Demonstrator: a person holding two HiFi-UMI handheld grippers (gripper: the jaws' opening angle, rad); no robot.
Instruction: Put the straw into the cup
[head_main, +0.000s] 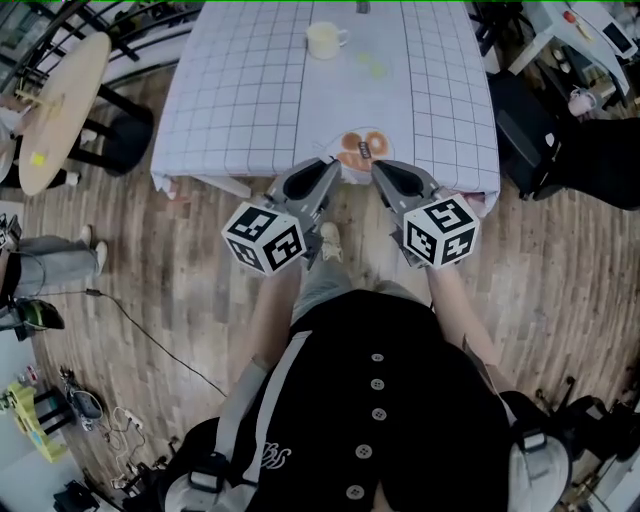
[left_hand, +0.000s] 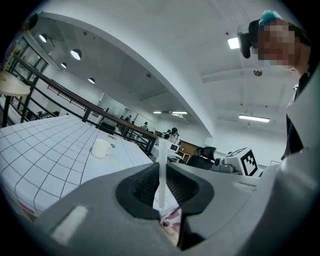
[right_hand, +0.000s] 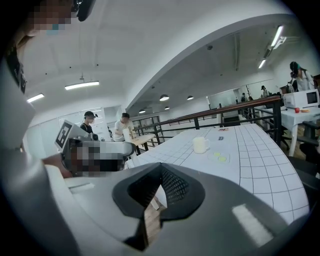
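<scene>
A white cup (head_main: 326, 39) with a handle stands far back on the grid-patterned tablecloth (head_main: 250, 100); it also shows as the cup (left_hand: 101, 148) and the cup (right_hand: 200, 145) in the gripper views. A thin white straw (left_hand: 162, 167) stands upright between the jaws of my left gripper (left_hand: 162, 192), which is shut on it. In the head view my left gripper (head_main: 332, 166) hovers at the table's near edge, well short of the cup. Beside it my right gripper (head_main: 381, 171) is level with it. My right gripper (right_hand: 159, 187) is shut with nothing seen between its jaws.
An orange-and-white patterned item (head_main: 360, 148) lies at the table's near edge just past both grippers. Yellow-green spots (head_main: 373, 66) lie right of the cup. A round wooden table (head_main: 60, 105) stands to the left, dark bags (head_main: 560, 140) to the right. People stand in the background.
</scene>
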